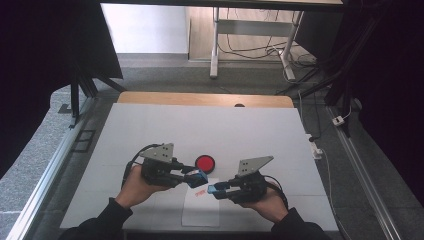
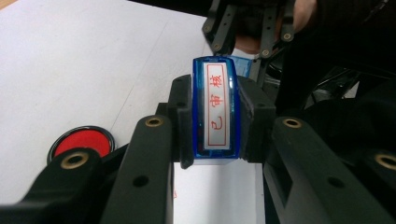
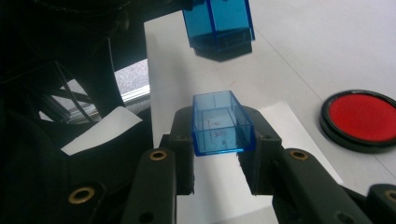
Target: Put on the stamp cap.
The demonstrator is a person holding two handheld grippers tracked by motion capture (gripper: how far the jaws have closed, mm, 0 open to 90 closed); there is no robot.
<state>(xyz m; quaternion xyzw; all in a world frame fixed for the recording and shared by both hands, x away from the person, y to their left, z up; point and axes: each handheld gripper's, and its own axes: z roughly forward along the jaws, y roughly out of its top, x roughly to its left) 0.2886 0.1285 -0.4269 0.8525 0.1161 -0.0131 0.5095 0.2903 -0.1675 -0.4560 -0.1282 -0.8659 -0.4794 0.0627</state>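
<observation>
Hiding stamp (image 2: 216, 112) face beneath gripping jaws

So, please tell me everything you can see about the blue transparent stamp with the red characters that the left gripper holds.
The blue transparent plastic stamp is a small rectangular block. One face carries a white label with three red characters inside a red frame. The left gripper is shut on it, its black pads pressing on two opposite sides. The stamp is held in the air above the white paper sheet, which bears a red print, close to the round red ink pad. Its matching blue cap sits in the right gripper.
</observation>
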